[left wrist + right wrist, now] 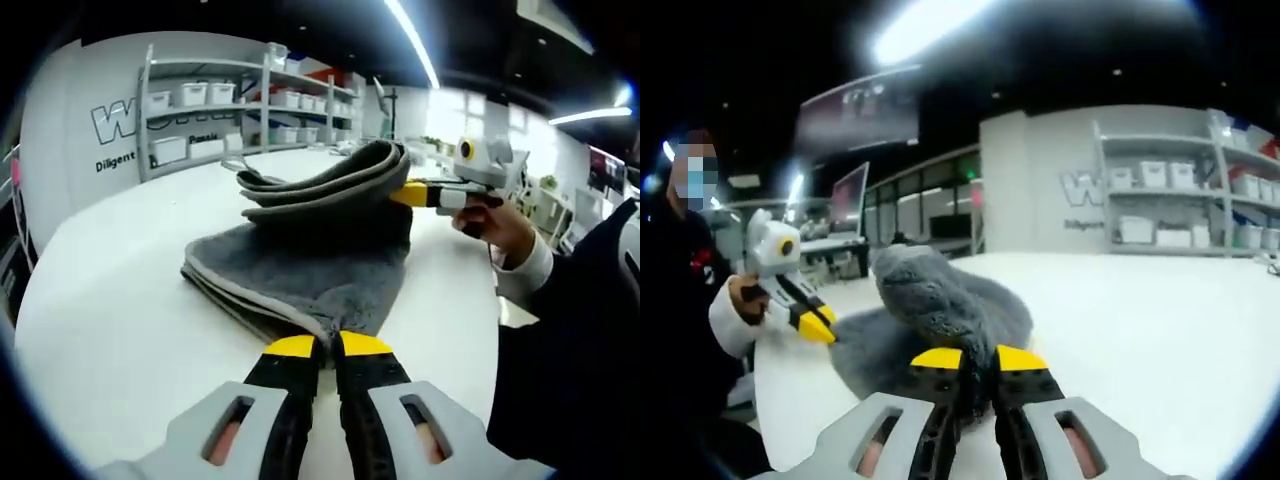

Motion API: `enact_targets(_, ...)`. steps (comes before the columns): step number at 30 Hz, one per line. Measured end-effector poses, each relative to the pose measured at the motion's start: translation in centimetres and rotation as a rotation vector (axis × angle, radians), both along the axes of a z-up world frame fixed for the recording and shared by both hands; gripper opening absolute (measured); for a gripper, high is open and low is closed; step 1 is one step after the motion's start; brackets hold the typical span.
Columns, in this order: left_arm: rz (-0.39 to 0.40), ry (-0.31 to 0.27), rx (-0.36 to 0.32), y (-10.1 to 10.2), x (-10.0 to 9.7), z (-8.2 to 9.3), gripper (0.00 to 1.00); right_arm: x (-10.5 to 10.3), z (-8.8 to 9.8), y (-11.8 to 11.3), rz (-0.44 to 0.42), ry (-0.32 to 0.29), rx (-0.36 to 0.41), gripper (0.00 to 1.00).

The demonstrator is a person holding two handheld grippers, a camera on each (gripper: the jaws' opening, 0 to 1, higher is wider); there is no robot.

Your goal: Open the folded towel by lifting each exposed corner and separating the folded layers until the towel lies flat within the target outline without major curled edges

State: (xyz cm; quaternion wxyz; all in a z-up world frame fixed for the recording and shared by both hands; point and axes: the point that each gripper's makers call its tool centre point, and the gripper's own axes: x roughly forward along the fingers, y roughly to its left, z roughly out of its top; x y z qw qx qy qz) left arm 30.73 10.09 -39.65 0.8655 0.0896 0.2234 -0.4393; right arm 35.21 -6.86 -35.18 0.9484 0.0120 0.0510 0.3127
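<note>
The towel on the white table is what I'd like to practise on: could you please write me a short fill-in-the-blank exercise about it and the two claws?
1. The towel is ____ in colour.
2. The left claw is shut on the towel's near ____.
3. The right claw holds the top layer ____ above the table.
4. On the wall behind stand ____ with white bins.

Missing words: grey; corner; lifted; shelves

My left gripper view is bright and fairly crisp: long ceiling lights (pixel 412 45) glare overhead, windows (pixel 470 115) blow out white, and the tabletop (pixel 120 300) shines pale. Straight shelves (pixel 240 110) bend near the edges. My right gripper view is darker and softer, the towel (pixel 940 295) blurred, one ceiling light (pixel 925 28) smeared into a flare.
</note>
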Motion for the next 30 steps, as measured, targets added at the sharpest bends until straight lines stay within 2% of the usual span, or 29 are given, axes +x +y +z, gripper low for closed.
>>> enact_targets(15,0.015,-0.003,-0.001,0.3,0.1,-0.3,0.06,-0.7,-1.3,-1.8,-0.016,0.066,0.039,0.03)
enact_targets(30,0.015,-0.009,0.002,0.6,0.3,-0.3,0.06,-0.9,-2.0,-2.9,-0.025,0.105,0.03,0.07)
